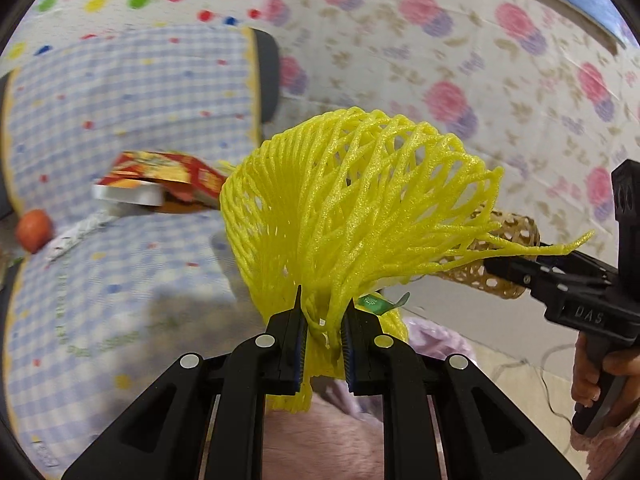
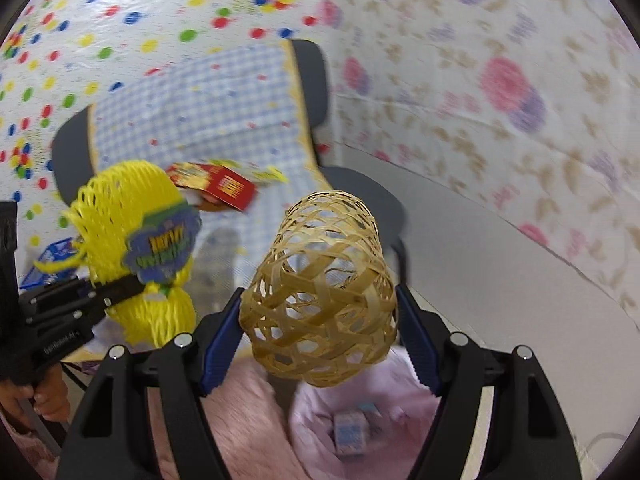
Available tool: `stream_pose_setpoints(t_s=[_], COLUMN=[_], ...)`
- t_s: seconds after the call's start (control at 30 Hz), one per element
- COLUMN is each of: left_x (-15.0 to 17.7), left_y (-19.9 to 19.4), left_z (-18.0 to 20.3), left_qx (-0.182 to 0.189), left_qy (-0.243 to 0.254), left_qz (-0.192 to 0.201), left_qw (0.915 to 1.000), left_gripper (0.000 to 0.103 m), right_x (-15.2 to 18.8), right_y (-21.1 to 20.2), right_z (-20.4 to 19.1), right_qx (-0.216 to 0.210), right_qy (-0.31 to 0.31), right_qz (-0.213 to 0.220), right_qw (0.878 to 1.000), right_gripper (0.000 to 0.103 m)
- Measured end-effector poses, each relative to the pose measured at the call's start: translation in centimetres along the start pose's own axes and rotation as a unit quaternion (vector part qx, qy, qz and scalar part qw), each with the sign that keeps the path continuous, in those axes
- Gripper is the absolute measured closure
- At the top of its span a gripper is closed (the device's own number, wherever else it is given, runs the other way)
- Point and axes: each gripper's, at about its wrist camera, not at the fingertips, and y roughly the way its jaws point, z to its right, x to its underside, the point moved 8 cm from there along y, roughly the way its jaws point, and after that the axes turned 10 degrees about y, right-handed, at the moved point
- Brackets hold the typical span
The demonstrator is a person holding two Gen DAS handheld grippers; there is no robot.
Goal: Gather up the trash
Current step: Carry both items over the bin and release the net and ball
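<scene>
Black jaws of the left gripper (image 1: 323, 320) stand narrow, clamped on the bunched neck of one yellow foam net sleeve (image 1: 352, 200), which fans out above them into an open lattice. From the right wrist view the same sleeve carries a blurred blue and green label (image 2: 162, 250) whose print cannot be read. Left of the sleeve, on a blue checked cover (image 1: 120, 100), lie one red and yellow carton (image 1: 176, 178) with something white beneath it, too smeared to name, and one orange round thing (image 1: 35, 229) cut off near the frame edge. Behind the sleeve, most of one woven bamboo basket (image 2: 324, 292) is hidden in the left view; the right view shows it whole, an open-weave tube held crosswise between the widely spread blue-padded fingers (image 2: 218, 344) of the right gripper (image 2: 320, 344). Below it, pink cloth (image 2: 360, 420) holds a small pale packet, unclear. A hand (image 1: 596, 376) grips the right tool's handle at the far right. Floral sheeting (image 1: 480, 60) covers the wall.
</scene>
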Motion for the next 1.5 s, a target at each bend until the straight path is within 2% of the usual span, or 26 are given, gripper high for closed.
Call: stream_pose_setpoints(t_s=[0.17,0.37,0.47,0.5,0.6,0.63,0.7,0.73,0.87,1.1,1.17,1.2,1.5], left_x=[0.5,2.1,2.8,3.2,4.4,4.8,5.6,5.7,5.3,3.1,2.8,2.7,2.4], left_y=[2.7,6.6,8.0,8.8,10.8,11.2,11.5,11.6,11.2,10.5,10.2,10.0,8.6], left_z=[4.4,8.7,10.0,10.3,10.8,10.8,10.9,11.0,11.0,9.6,8.9,8.4,4.9], left_qx=[0.065,0.123,0.139,0.144,0.15,0.151,0.149,0.147,0.144,0.114,0.106,0.102,0.072], left_qy=[0.031,0.057,0.066,0.067,0.056,0.055,0.057,0.061,0.068,0.05,0.044,0.039,0.001], left_qz=[-0.033,-0.095,-0.112,-0.123,-0.161,-0.171,-0.183,-0.184,-0.18,-0.151,-0.145,-0.142,-0.127], left_qw=[0.9969,0.9863,0.9818,0.9796,0.9739,0.9721,0.9701,0.97,0.9706,0.9807,0.9827,0.9838,0.9893], left_gripper=[0.085,0.078,0.065,0.056,0.051,0.049,0.033,0.031,0.029,0.029,0.029,0.029,0.029], right_x=[1.9,2.9,3.5,3.6,4.1,4.3,4.5,4.6,4.9,6.3,6.7,6.7,5.4], right_y=[-0.6,-1.2,-0.9,-0.8,-0.4,-0.3,-0.2,-0.1,0.3,2.3,2.8,3.0,3.3], right_z=[3.9,7.0,8.1,8.4,9.4,9.9,10.6,10.9,11.3,10.3,10.1,10.0,8.4], right_qx=[0.039,0.064,0.07,0.072,0.077,0.08,0.082,0.083,0.081,0.06,0.06,0.06,0.052], right_qy=[0.026,0.049,0.055,0.058,0.068,0.073,0.081,0.084,0.089,0.086,0.091,0.093,0.074], right_qz=[-0.017,-0.023,-0.031,-0.034,-0.042,-0.044,-0.047,-0.048,-0.056,-0.095,-0.103,-0.103,-0.096], right_qw=[0.999,0.997,0.996,0.995,0.994,0.993,0.992,0.992,0.991,0.99,0.989,0.989,0.991], right_gripper=[0.031,0.031,0.031,0.031,0.031,0.031,0.031,0.031,0.031,0.03,0.02,0.017,0.017])
